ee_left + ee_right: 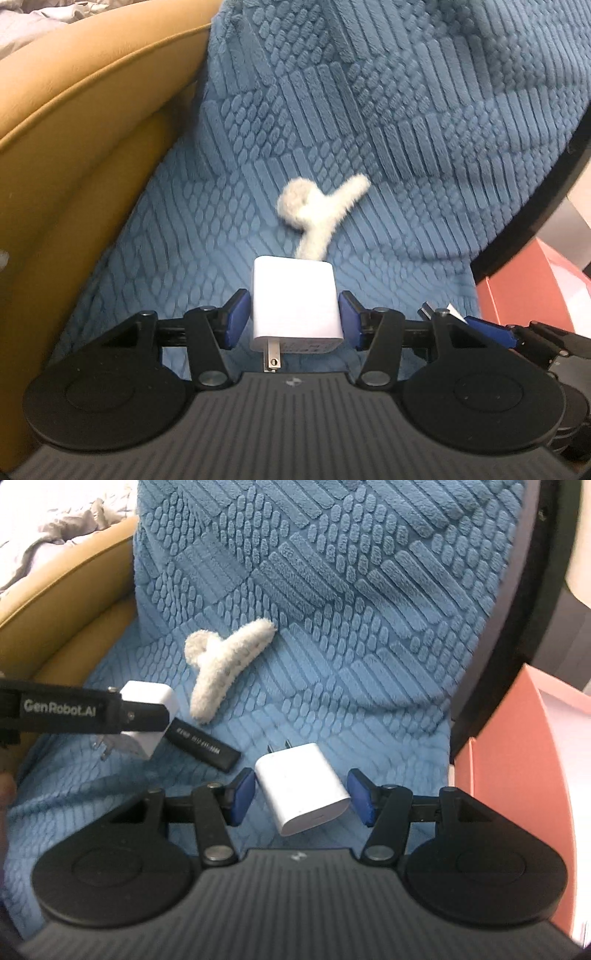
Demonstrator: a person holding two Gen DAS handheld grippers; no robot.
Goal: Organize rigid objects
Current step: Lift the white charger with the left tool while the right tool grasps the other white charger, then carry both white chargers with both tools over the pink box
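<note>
My left gripper [295, 317] is shut on a white charger cube [295, 299], its prongs pointing back toward the camera. From the right wrist view this left gripper [147, 716] holds the cube [147, 698] above the blue blanket [369, 646]. My right gripper [301, 795] is shut on a second white charger [303, 790], which sits diagonally between the blue pads with its prongs pointing away. A fluffy white hair claw [225, 664] [317, 214] lies on the blanket ahead of both. A black flat stick [207, 746] lies beside it.
The blanket covers a tan leather seat [74, 147] that curves up on the left. A pink box [517, 775] stands at the right, behind a black curved rim [517, 590]. Crumpled grey cloth [55, 528] lies at the far left.
</note>
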